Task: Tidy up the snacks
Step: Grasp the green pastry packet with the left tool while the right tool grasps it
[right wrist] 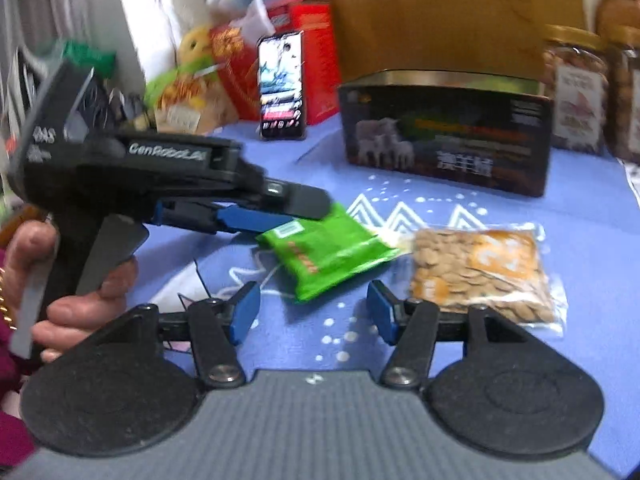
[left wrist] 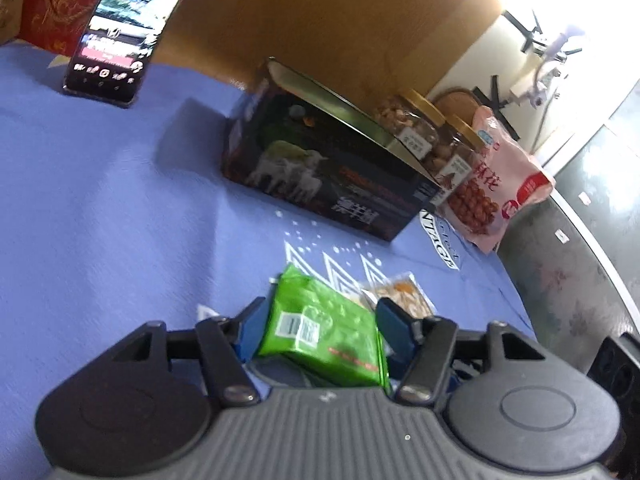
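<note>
Blue pads of the left tool (left wrist: 316, 320) stand part open at six o'clock in the left wrist view, the green snack packet (left wrist: 320, 336) between them; whether they press on it I cannot tell. At one o'clock lies the clear biscuit bag (left wrist: 404, 294), its corner under the green one. If the pads close off-centre, the slick wrapper may squirt out or drag the bag along. The dark open box (left wrist: 332, 168) sits at twelve o'clock on the desk (left wrist: 100, 208).

Nearest in the right wrist view, the right tool (right wrist: 314, 308) hangs part open and empty above the blue cloth, the biscuit bag (right wrist: 480, 268) at two o'clock. The left tool (right wrist: 256, 216) reaches in from nine o'clock; both converge, so they may collide.
</note>
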A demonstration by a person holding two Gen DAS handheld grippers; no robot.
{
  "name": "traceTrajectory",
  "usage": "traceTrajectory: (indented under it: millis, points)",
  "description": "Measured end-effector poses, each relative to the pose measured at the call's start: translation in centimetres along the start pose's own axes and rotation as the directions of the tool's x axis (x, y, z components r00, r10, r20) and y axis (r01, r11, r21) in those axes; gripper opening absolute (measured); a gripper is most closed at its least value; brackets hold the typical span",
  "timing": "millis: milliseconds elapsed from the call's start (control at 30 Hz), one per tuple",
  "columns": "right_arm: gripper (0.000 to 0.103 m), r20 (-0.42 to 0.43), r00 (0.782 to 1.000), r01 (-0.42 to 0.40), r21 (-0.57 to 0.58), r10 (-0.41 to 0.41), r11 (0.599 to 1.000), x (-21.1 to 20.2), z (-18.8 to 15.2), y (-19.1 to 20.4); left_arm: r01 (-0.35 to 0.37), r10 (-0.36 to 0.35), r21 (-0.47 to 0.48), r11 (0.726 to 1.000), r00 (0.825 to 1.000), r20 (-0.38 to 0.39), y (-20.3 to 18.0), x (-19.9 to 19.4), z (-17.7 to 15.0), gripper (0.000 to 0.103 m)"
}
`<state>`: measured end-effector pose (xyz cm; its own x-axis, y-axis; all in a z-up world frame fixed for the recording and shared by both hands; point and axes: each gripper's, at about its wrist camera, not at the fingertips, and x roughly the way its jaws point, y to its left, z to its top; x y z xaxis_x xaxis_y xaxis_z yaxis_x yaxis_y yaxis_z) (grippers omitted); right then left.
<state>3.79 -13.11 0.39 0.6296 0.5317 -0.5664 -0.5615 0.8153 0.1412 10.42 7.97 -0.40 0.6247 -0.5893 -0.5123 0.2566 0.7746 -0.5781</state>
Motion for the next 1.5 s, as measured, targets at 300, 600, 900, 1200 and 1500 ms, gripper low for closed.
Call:
traceTrajectory:
  millis: [300,600,900,1200,1500]
  points:
    - [0.052,0.045,0.997,0.058,-0.049,-0.056,0.997,-0.3,-0.6,0.1,-0.001,-0.002,0.057,0.998,0.998,0.064,-0.8,-0.7,-2.2,0.054]
    - [0.052,0.050,0.998,0.035,-0.005,-0.035,0.999,0.0,-0.3,-0.1,0.028,-0.031,0.039,0.999,0.997,0.066,-0.4,-0.8,-2.2,0.054]
    - [0.052,0.049,0.998,0.045,-0.015,-0.044,0.999,0.0,-0.3,0.0,0.038,-0.040,0.026,0.999,0.997,0.067,-0.2,-0.8,-2.2,0.054]
    - [0.052,0.047,0.997,0.066,-0.033,-0.065,0.997,0.0,-0.4,0.3,0.040,-0.042,0.027,0.999,0.997,0.067,-0.2,-0.8,-2.2,0.054]
    - [0.052,0.047,0.997,0.066,-0.036,-0.065,0.997,0.0,-0.3,0.3,0.043,-0.044,0.023,0.999,0.997,0.067,-0.2,-0.8,-2.2,0.054]
